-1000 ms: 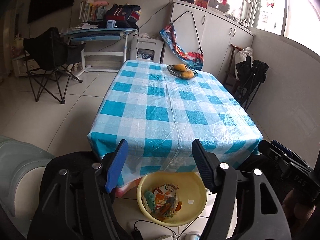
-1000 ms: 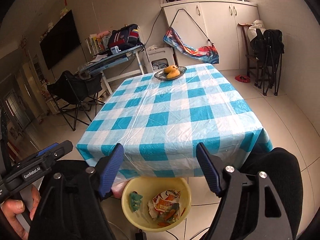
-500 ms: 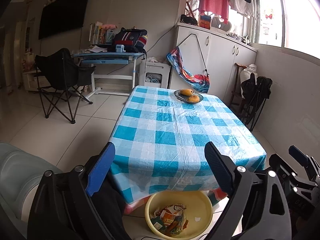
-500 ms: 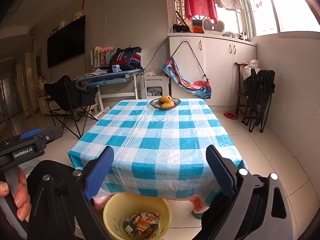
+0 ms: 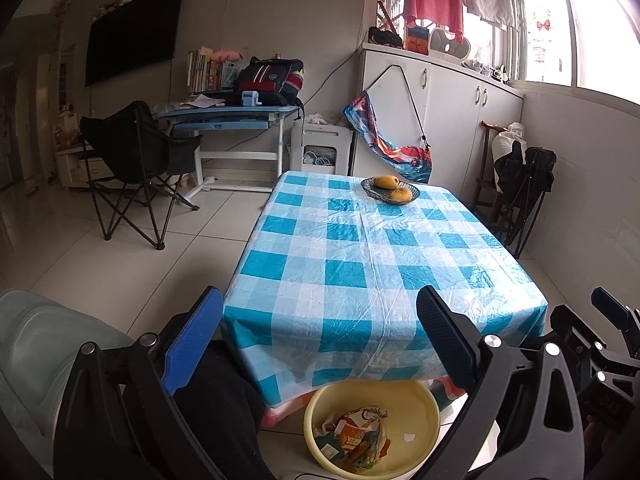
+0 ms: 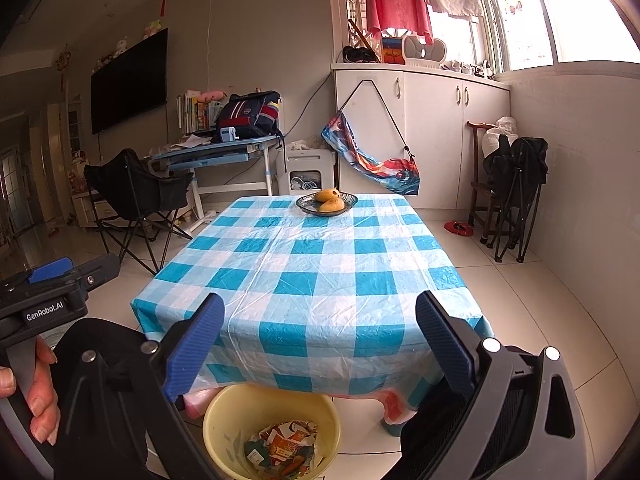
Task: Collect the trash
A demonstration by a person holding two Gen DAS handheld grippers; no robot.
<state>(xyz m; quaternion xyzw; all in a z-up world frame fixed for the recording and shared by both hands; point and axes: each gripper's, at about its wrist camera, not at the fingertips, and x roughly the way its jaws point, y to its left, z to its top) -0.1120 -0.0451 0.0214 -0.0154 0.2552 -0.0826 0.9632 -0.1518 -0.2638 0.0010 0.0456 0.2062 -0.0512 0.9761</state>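
A yellow basin (image 5: 420,400) stands on the floor under the near edge of the table (image 5: 360,272). Crumpled snack wrappers (image 5: 352,436) lie in it. My left gripper (image 5: 320,296) hovers above the basin, its jaws opening wide with nothing between them. The right wrist view shows the same basin (image 6: 228,420) and wrappers (image 6: 284,444) below my right gripper (image 6: 320,298). Its jaws are also opening, and nothing is held. A hand (image 6: 36,392) grips the left tool's handle at the left edge. The blue-checked tablecloth (image 6: 320,264) carries only a fruit bowl (image 6: 327,202).
A black folding chair (image 5: 136,160) and a blue desk (image 5: 228,116) stand at the back left. White cabinets (image 5: 440,112) line the back wall. Folded chairs (image 5: 524,184) lean at the right. A pale green cushion (image 5: 32,340) is at my near left.
Both grippers' jaws have spread wider. Both views have tilted upward, so the basin sits lower in the frames and more of the room shows.
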